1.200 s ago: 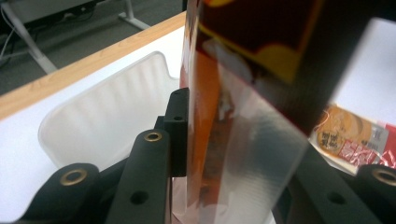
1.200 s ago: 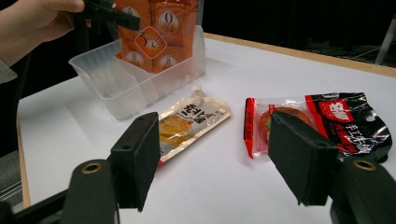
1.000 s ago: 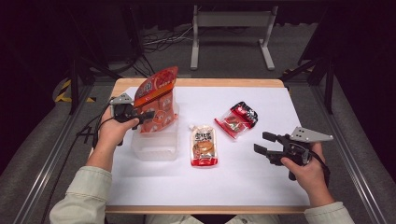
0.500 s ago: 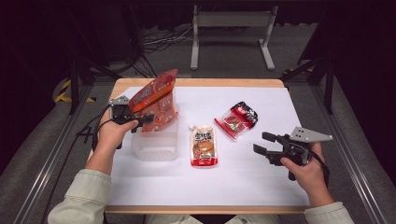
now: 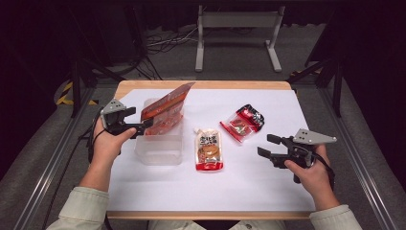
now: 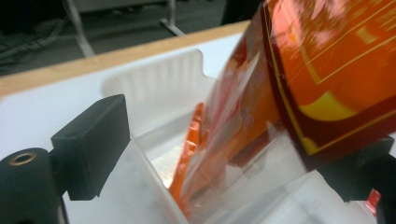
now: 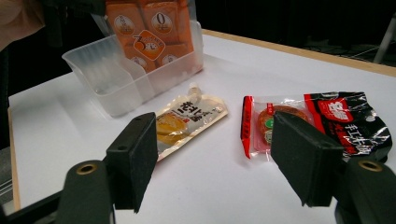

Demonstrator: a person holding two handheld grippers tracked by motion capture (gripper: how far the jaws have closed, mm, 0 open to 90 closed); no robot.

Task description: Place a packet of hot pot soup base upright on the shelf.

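Dark floor, loose cables and a grey metal stand lie behind a wooden desk (image 5: 206, 85) covered with a white sheet (image 5: 249, 187). On the left half of the sheet sits a clear plastic bin (image 5: 160, 151), and an orange snack bag (image 5: 165, 111) stands in it, tilted, with its upper corner rising above the bin's rim toward the far side of the desk. The left tool (image 5: 143, 125) is at the bin's left wall, pointing at the bag; its jaws have just been opening. In the left gripper view they stand apart with the bag's (image 6: 327, 84) lower edge between them, the left pad clear of it, while the right pad is mostly hidden behind the bag, so I cannot tell whether that one touches it. The bag's clear bottom part reaches down inside the bin (image 6: 154, 88).

Just right of the bin a pale spouted pouch (image 5: 209, 151) lies flat, and a red and black packet (image 5: 242, 123) lies a little farther right and toward the back, apart from it. The right tool (image 5: 266, 145) hovers over the right side of the sheet, well clear of both, its jaws wide and empty. In the right gripper view the pouch (image 7: 189, 116) and the packet (image 7: 299, 123) show between those open jaws, with the bin (image 7: 116, 77) and bag (image 7: 149, 32) beyond.
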